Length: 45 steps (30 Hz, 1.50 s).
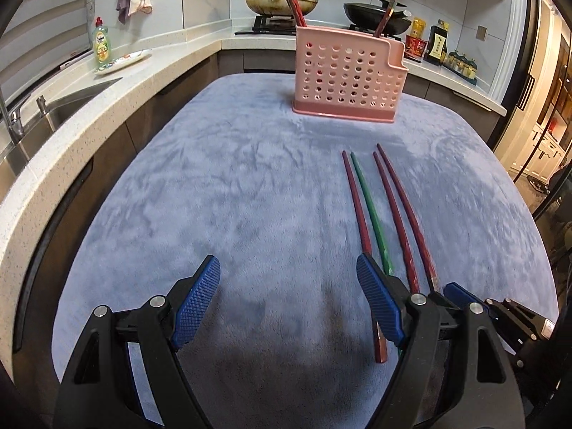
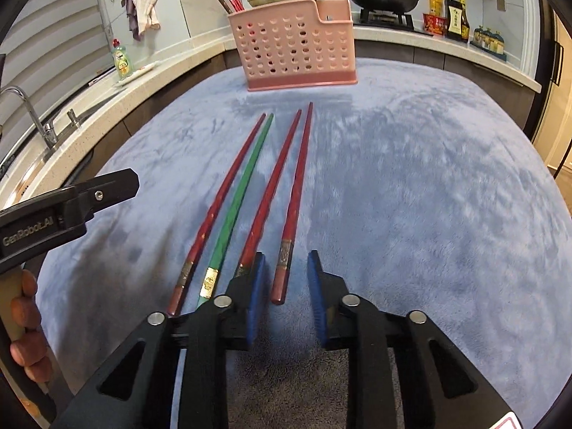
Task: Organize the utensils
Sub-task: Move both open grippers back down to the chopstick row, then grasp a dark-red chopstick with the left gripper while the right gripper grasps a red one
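Note:
Three dark red chopsticks and one green chopstick (image 2: 236, 207) lie side by side on the blue-grey cloth (image 2: 411, 186), tips toward a pink perforated utensil holder (image 2: 296, 46) that has several chopsticks standing in it. My right gripper (image 2: 286, 286) is open, its jaws on either side of the thick end of the rightmost red chopstick (image 2: 295, 211), not touching it. My left gripper (image 1: 287, 293) is open and empty, just left of the chopsticks; the leftmost red chopstick (image 1: 357, 200) passes behind its right finger. The holder (image 1: 346, 75) stands at the far side.
A stone counter with a sink (image 1: 53, 114), a tap (image 2: 35, 118) and a dish-soap bottle (image 1: 102, 43) runs along the left. Two pans (image 1: 280, 1) sit on the stove behind the holder. Sauce bottles (image 1: 438, 41) stand at the back right.

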Each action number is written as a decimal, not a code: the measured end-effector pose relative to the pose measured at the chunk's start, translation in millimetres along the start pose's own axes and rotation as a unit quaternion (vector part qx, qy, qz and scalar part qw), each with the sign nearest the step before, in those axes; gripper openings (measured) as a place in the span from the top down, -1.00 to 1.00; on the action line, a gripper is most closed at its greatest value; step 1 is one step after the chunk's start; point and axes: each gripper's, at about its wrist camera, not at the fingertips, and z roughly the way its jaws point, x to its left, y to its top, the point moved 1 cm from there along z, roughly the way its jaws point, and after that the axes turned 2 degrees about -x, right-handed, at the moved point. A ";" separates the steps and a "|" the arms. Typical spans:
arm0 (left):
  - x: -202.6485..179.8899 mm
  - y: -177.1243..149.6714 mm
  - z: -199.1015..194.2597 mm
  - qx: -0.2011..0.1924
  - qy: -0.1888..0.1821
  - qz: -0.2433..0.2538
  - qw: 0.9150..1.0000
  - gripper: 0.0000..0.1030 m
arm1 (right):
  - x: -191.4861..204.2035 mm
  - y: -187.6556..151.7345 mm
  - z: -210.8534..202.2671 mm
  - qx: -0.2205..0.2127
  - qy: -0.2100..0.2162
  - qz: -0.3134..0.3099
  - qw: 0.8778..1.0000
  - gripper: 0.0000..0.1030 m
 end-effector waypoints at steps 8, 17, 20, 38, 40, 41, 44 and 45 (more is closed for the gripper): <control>-6.2 -12.4 3.1 0.013 -0.012 0.006 1.000 -0.45 | -4.4 -0.3 0.9 0.001 -0.001 0.011 1.000 0.86; -21.5 -28.2 6.4 0.028 -0.033 0.017 0.999 -0.45 | -24.5 -4.0 -11.2 -0.017 -0.015 0.045 0.999 0.87; -27.4 -32.3 9.1 0.032 -0.033 0.024 0.999 -0.45 | -34.9 -6.0 -13.2 -0.016 -0.013 0.061 0.998 0.87; -35.4 -42.8 22.3 0.041 -0.010 0.037 0.998 0.05 | -37.2 -6.6 -9.2 -0.013 0.000 0.068 0.998 0.87; -34.7 -42.8 22.2 0.040 -0.008 0.037 0.998 0.18 | -36.8 -6.6 -8.4 -0.013 -0.001 0.067 0.998 0.87; -34.3 -42.8 22.2 0.040 -0.007 0.037 0.998 0.19 | -36.8 -6.7 -8.4 -0.013 -0.001 0.067 0.998 0.87; -33.5 -42.2 22.1 0.039 -0.006 0.039 0.998 0.35 | -36.8 -6.7 -8.4 -0.013 0.000 0.068 0.998 0.87; -33.7 -41.7 22.1 0.040 -0.006 0.040 0.998 0.39 | -36.7 -6.7 -8.5 -0.013 -0.001 0.067 0.998 0.86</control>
